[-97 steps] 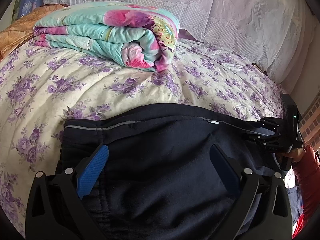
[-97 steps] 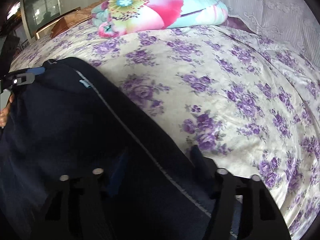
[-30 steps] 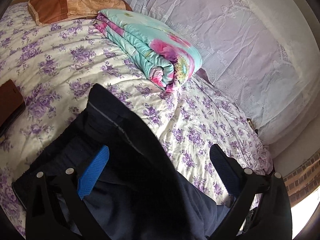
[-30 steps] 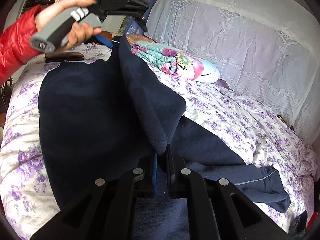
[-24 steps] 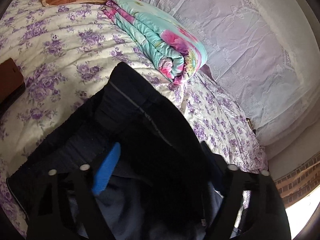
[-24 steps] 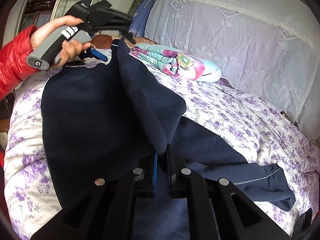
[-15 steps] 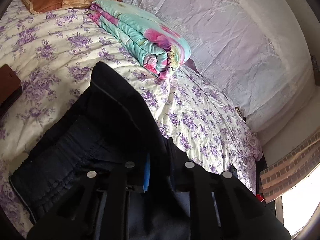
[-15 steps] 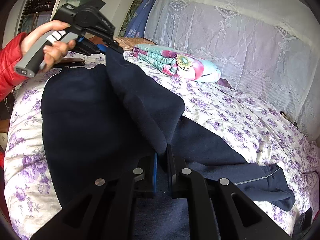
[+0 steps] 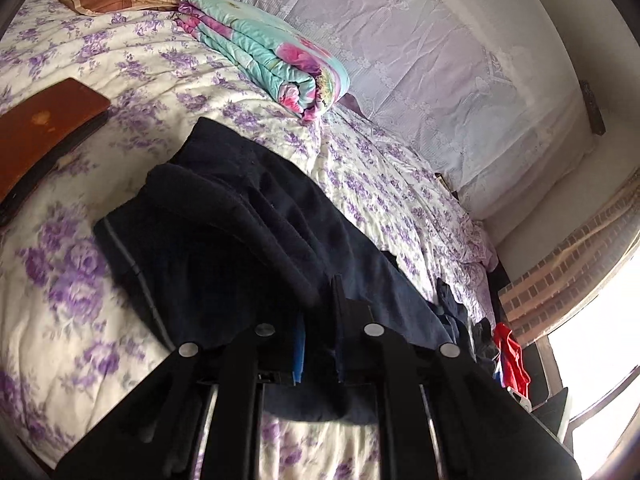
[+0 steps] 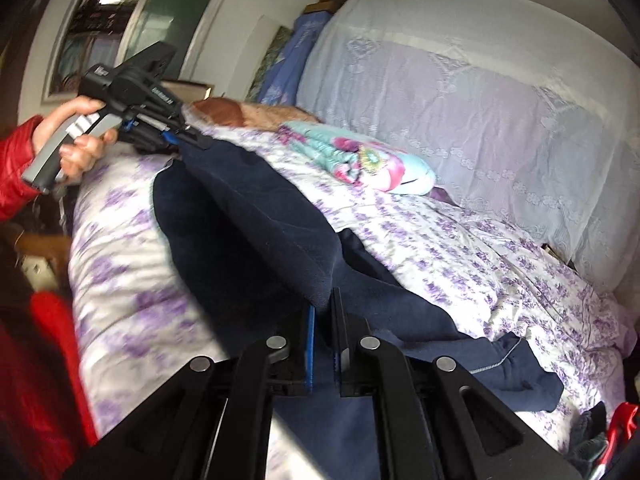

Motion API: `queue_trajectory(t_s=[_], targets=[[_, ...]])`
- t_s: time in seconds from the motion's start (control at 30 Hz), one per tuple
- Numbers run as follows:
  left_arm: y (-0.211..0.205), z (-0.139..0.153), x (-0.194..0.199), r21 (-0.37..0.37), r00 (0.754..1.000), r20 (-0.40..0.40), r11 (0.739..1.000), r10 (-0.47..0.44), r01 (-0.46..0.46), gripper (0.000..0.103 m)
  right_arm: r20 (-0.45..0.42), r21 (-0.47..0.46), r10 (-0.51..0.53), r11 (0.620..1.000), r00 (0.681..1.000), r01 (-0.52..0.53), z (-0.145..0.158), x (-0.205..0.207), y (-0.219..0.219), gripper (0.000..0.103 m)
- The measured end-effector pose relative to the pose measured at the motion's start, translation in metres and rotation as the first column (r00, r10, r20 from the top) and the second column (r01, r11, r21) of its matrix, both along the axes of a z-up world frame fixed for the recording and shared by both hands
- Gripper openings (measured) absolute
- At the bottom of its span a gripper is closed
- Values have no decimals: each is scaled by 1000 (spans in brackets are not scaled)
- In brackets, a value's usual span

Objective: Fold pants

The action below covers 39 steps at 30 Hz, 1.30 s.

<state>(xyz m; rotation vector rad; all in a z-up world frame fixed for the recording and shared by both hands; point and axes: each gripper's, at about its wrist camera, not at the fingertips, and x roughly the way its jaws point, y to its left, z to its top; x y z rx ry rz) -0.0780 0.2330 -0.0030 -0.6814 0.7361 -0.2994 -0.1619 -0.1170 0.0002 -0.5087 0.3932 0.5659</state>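
Left hand-held gripper: clenching the near fold of the dark navy fleece pants, having just snapped closed.
Right hand-held gripper: gripping the same raised fold, sharing the lift.
Pants: lying across the purple-flowered bed quilt, legs trailing right.
Change: fold now being carried across, both hands shifting.

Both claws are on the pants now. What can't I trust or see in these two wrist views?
- Left claw grip point: left wrist view, dark pants bunch over the pads.
- Pants' waist end: right wrist view, motion-blurred and behind the raised fold.
- Brown flat object: left wrist view, cut by the edge.
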Motion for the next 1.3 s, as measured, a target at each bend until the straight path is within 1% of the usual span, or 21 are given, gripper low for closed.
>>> queue_trajectory(t_s=[0.1,0.2,0.27,0.33,0.53,0.63,0.7,0.77,0.83,0.87,0.9,0.97,1.0,1.03,1.07,1.1,1.13,1.17,1.2,1.27,1.3], targets=[[5,-22,-11,10,1000,-25,1000,-16,16,11,-60,-56,4,998,998,-7,-17,-3,8,7],[16,-52,-8,-69,996,-88,998,-11,5,11,-85,-117,-9,993,996,-1,-28,-3,18,8],[23,-57,-11,-133,997,-79,991,-17,7,11,-111,-130,-15,991,994,1,-31,0,21,9],[29,-53,-16,-151,997,-78,989,-3,-9,12,-128,-140,-22,990,992,4,-35,2,23,9],[54,-14,-50,-65,990,17,988,142,-141,18,-128,-161,-33,987,991,12,-42,-1,26,11],[42,12,-44,-8,992,89,996,93,-93,30,-129,-169,-37,985,991,15,-44,0,27,11],[24,19,-31,13,993,109,998,53,-54,48,-125,-169,-43,985,991,22,-44,-1,27,12],[7,11,-11,61,996,89,998,6,-12,61,-120,-171,-48,985,992,27,-44,0,27,12],[0,-14,7,139,999,0,989,44,-44,57,-119,-173,-51,984,992,30,-45,0,27,12],[4,-31,11,106,998,-26,993,49,-46,51,-118,-173,-52,984,992,30,-45,0,27,12],[8,-35,5,92,998,22,994,59,-61,47,-117,-173,-53,984,992,32,-45,-1,27,12],[13,-35,-2,113,998,26,992,52,-54,34,-112,-176,-62,984,992,41,-45,-1,27,13],[18,-35,-7,90,998,17,994,66,-68,30,-111,-175,-65,984,992,45,-45,0,27,14],[23,-34,-12,59,996,4,995,86,-86,30,-111,-170,-74,984,991,54,-44,1,25,18],[27,-31,-17,11,995,0,995,98,-98,32,-113,-160,-84,985,990,65,-43,2,24,25],[27,-25,-21,-16,995,16,995,96,-96,37,-120,-141,-92,987,988,75,-41,3,20,31],[22,-15,-22,-6,995,47,996,88,-88,40,-137,-115,-88,991,987,72,-39,5,17,46],[13,-3,-23,40,993,88,996,73,-77,48,-162,-73,-70,996,984,58,-35,6,11,57],[0,7,-22,98,991,124,993,54,-66,59,-175,-31,-51,998,983,46,-31,5,6,59],[-22,22,-18,173,982,188,984,2,-35,72,-190,50,-24,998,981,34,-21,1,-5,65],[-34,27,-13,200,978,207,980,-28,-14,76,-190,89,-21,995,982,38,-14,0,-11,66]])
